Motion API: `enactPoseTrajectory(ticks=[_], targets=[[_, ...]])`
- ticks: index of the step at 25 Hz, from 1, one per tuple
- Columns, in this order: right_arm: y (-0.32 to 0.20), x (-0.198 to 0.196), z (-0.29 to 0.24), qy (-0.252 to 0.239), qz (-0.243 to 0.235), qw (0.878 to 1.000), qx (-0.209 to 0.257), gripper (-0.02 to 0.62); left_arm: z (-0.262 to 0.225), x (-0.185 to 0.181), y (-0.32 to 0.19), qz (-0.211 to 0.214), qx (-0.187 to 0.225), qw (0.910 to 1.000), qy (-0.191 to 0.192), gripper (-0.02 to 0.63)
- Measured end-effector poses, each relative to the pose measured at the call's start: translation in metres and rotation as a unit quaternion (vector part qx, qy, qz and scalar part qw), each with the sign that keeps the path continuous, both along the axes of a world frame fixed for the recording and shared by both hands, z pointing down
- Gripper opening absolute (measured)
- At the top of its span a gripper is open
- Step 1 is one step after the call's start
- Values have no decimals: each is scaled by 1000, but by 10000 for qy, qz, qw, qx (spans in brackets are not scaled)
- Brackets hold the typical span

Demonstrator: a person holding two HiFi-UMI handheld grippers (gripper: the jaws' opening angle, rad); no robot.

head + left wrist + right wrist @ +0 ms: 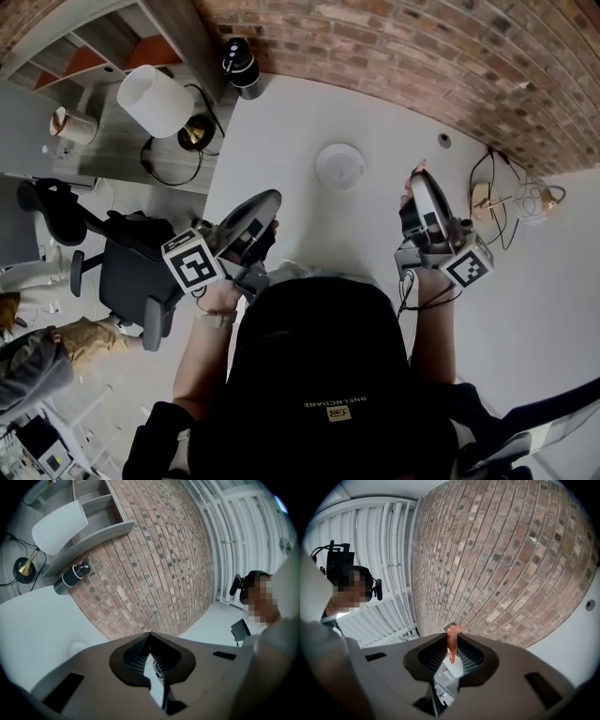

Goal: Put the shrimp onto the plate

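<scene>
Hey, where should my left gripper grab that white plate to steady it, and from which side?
Probably the plate at its near left rim, coming in low from the side of the left gripper. It lies flat on the table and looks shallow, so only the rim offers the jaws a lip. They are shut now and must open first.

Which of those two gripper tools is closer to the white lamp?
Left. In the head view, the left gripper sits down-right of the white lamp; the right gripper is farther right, across the table.
</scene>
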State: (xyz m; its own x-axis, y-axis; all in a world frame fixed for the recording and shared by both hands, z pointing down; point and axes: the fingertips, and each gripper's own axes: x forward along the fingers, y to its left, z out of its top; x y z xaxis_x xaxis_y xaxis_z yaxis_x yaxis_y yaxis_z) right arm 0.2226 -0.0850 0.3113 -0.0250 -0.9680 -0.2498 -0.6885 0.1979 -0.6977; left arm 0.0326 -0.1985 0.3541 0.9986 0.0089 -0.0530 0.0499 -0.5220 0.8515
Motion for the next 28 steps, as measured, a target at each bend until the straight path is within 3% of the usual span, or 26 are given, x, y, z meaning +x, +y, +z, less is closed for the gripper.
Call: enactPoseTrajectory(ticks=[17,28], targets=[[-54,3,29,-122,-839,9964,-56,66,-5,-20,3,-840,120,9963,-152,5],[-79,-9,64,-252,-1324,9903,-331,66,-2,-42,11,-1314,93,9908,-325,5]])
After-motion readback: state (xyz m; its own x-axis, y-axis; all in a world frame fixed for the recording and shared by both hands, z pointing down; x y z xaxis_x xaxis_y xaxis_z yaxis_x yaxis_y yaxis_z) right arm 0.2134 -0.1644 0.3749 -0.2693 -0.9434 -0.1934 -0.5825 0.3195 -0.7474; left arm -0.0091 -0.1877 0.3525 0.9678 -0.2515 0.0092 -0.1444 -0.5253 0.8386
